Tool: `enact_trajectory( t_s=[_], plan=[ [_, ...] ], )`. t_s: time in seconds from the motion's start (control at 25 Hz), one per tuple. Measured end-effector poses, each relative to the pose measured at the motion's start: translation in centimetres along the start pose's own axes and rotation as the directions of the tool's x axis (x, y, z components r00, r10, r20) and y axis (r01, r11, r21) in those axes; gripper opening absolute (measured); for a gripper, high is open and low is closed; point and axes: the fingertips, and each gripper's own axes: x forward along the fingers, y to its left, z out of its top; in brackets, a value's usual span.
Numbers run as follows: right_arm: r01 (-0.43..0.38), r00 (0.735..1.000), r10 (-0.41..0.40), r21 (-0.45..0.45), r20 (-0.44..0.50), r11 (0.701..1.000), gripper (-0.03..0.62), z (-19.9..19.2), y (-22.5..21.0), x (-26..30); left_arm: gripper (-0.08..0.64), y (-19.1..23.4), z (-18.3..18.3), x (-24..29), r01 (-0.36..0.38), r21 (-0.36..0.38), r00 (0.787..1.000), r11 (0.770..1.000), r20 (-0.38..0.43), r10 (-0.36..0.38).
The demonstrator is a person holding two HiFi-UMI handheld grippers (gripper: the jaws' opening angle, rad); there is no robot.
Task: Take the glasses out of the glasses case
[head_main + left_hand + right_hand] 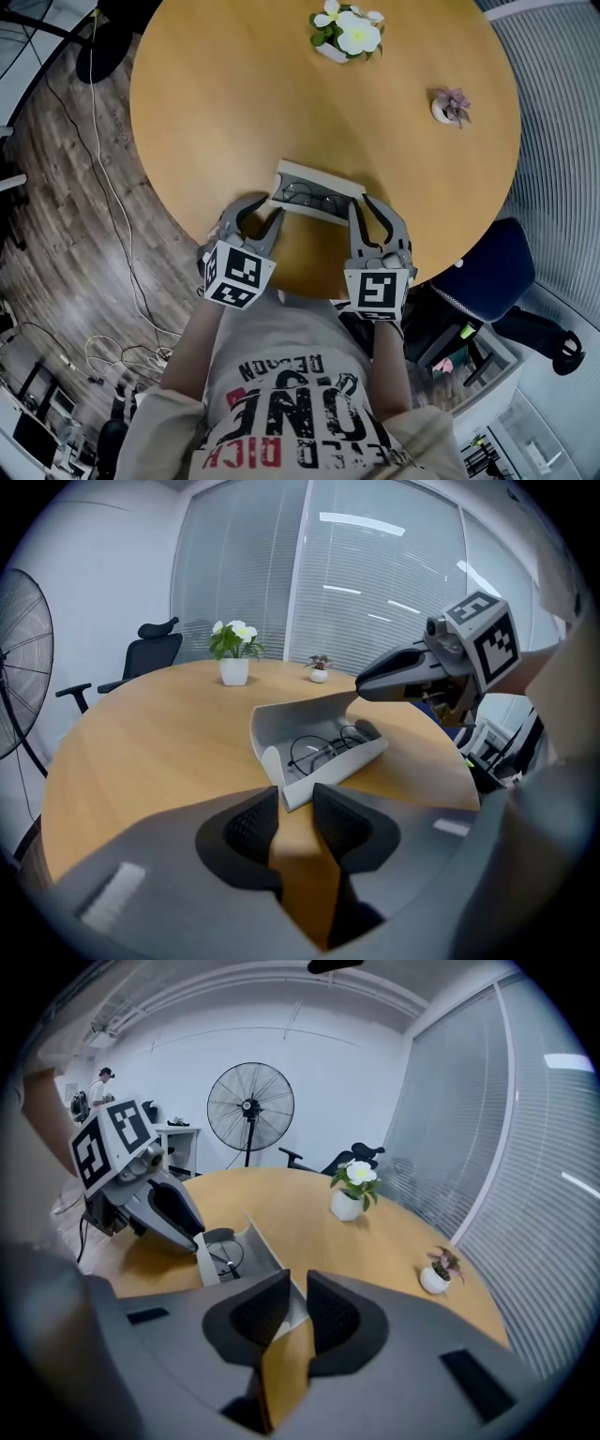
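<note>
A grey glasses case [322, 210] lies open near my edge of the round wooden table [216, 103], with its lid [302, 714] raised. Thin black-framed glasses [325, 749] lie inside it. My left gripper [273, 206] is at the case's left end. Its jaws stand wide, and the case's near corner [286, 789] sits between the fingertips. I cannot see the pads pressing on the corner. My right gripper [295, 1299] is at the right end, narrowly shut on the edge of the lid [267, 1262]. From the left gripper view, the right gripper [364, 688] pinches the lid's upper right corner.
A white pot of white flowers [345, 36] and a small potted plant [451, 105] stand at the far side of the table. A blue chair [487, 262] is at my right. Cables [112, 352] lie on the floor at the left. A standing fan [250, 1105] is beyond the table.
</note>
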Motion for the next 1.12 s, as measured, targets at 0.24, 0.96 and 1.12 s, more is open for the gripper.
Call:
enact_trajectory(
  t_s=[0.24, 0.96, 1.12],
  plan=[
    [0.038, 0.999, -0.038, -0.006, -0.012, 0.999, 0.069, 0.3, -2.1, 2.1, 0.123, -0.2, -0.1, 0.0, 0.014, 0.011, 1.0, 1.0, -0.006, -0.013],
    [0.079, 0.997, -0.08, 0.173, 0.003, 0.982, 0.069, 0.5, -3.4, 2.8, 0.123, 0.3, 0.1, -0.4, 0.023, -0.038, 0.999, 0.999, 0.036, -0.022],
    [0.089, 0.994, -0.103, 0.24, 0.046, 0.967, 0.069, 1.4, -3.7, 0.9, 0.123, 1.6, 2.5, -1.9, 0.053, -0.171, 0.983, 0.984, 0.182, -0.021]
  ],
)
